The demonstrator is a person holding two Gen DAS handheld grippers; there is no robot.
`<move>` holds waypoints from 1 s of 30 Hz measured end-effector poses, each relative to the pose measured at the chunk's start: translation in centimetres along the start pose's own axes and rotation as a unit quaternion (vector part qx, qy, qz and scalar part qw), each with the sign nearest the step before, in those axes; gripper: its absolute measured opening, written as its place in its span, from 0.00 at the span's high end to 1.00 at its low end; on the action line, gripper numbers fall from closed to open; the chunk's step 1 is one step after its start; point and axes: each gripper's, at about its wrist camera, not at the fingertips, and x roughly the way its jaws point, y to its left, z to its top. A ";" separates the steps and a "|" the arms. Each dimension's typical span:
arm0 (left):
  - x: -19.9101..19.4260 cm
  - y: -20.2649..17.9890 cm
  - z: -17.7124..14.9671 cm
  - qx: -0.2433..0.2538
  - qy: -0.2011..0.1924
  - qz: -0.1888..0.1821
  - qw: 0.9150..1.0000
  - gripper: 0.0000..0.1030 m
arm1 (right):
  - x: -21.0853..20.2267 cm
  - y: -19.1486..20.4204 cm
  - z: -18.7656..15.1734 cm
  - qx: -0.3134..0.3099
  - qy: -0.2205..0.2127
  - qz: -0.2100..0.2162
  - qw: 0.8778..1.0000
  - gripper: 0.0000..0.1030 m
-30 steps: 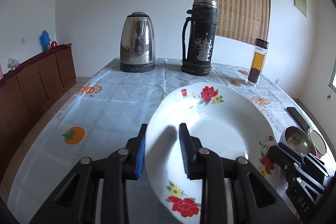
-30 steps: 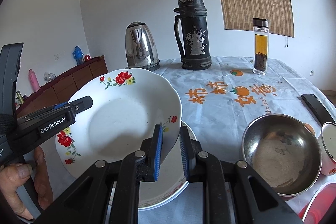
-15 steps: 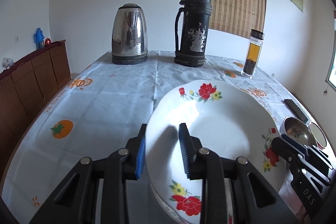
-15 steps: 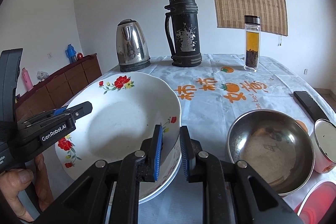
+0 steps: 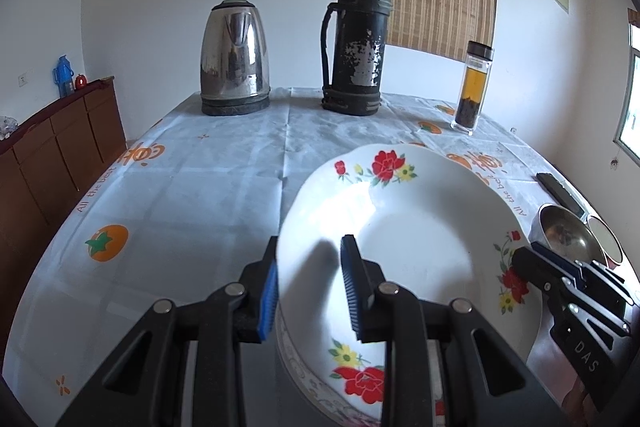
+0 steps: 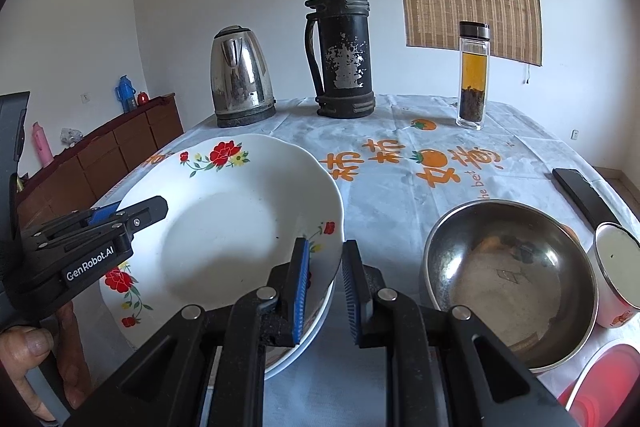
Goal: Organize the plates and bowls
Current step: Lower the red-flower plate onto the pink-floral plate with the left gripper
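Observation:
A white deep plate with red flowers (image 5: 420, 239) (image 6: 224, 239) is held from both sides. My left gripper (image 5: 310, 247) is shut on its left rim, one pad under and one inside. My right gripper (image 6: 324, 247) is shut on its right rim. Each gripper shows in the other's view: the right gripper (image 5: 532, 259) and the left gripper (image 6: 156, 205). Directly below lies a second plate (image 6: 316, 323), its patterned rim (image 5: 296, 367) peeking out. I cannot tell whether the two plates touch. A steel bowl (image 6: 508, 279) sits to the right.
At the table's far end stand a kettle (image 6: 242, 83), a black thermos (image 6: 342, 47) and a tea bottle (image 6: 472, 75). A white cup (image 6: 616, 275), a red-lidded container (image 6: 600, 387) and a black remote (image 6: 580, 195) lie at the right. A brown sideboard (image 5: 60, 147) runs along the left.
The flowered plate has come down closer over the plate beneath it and sits more level. Both grippers keep their hold on its rims.

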 end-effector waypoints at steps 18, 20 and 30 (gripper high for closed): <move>0.6 -0.1 -0.4 0.011 0.021 0.004 1.000 0.74 | 0.4 0.0 0.1 0.000 0.012 0.003 1.000 0.82; 0.8 0.0 -0.5 0.013 0.027 0.005 1.000 0.74 | 0.5 0.0 0.1 -0.001 0.015 0.003 1.000 0.82; 1.0 0.1 -0.8 0.015 0.038 0.009 0.999 0.74 | 0.8 -0.1 0.2 -0.003 0.023 0.004 1.000 0.82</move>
